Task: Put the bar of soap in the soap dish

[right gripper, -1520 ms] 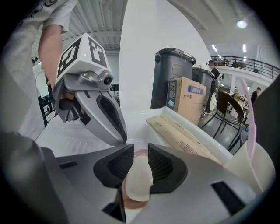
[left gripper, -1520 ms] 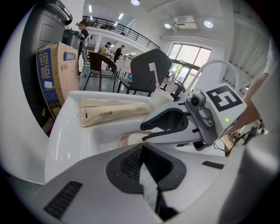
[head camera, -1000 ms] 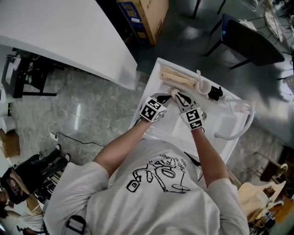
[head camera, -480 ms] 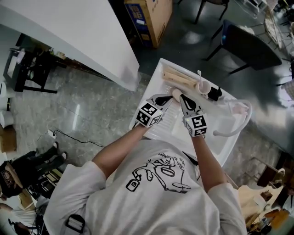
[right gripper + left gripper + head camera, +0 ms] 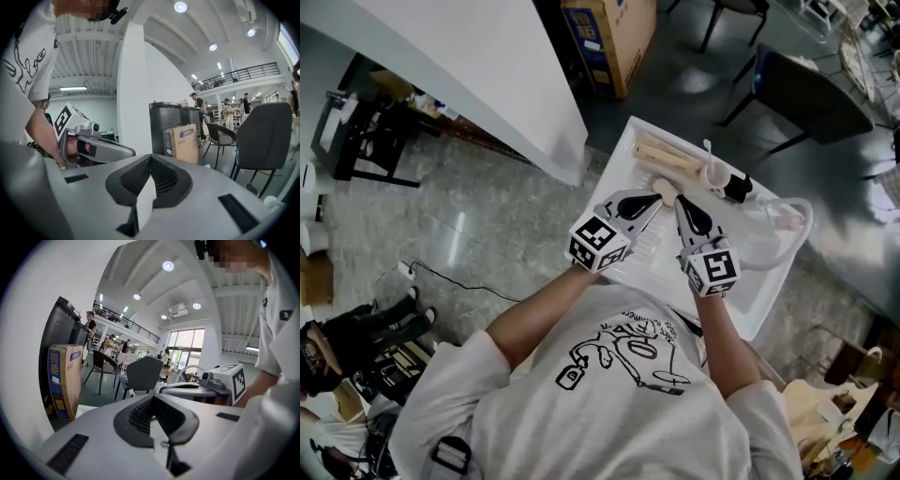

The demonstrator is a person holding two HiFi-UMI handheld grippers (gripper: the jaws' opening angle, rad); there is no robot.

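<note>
Left gripper (image 5: 652, 200) and right gripper (image 5: 682, 203) jaws closed, empty; soap (image 5: 667, 190) at 12 o'clock, likely slick, stiff: pinch its sides

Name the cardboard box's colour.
The box is tan with blue print, clearest in the right gripper view.

Over the last sec both grippers have drawn back toward the person, left gripper (image 5: 653, 199) & right gripper (image 5: 680, 201) showing bigger in head view, marker-cube ends spread wider apart, tips now angled in beside the soap bar (image 5: 667, 189).
</note>
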